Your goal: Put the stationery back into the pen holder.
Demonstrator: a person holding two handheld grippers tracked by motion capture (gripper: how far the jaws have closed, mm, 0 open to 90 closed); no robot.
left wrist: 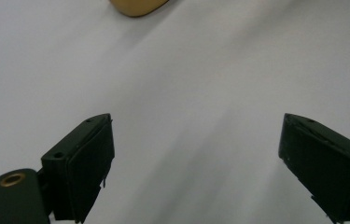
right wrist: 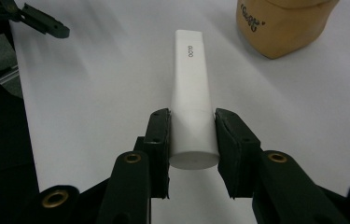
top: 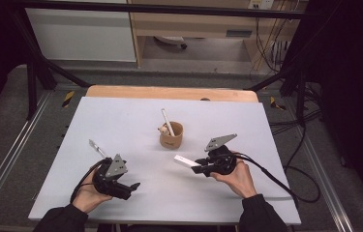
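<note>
right claw: clamped on white tube near its cap end, aimed cupward | left claw: wide open, empty | brown cup: mid-desk, already holding a toothbrush

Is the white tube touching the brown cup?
Apart. The right gripper view shows bare table between the white tube, held by the right gripper, and the brown cup.

The cup is cut off by the top edge in the left gripper view, far beyond the spread jaws. In the right gripper view, the tube's small print is too blurred to be read, and the cup's top is cropped.
</note>
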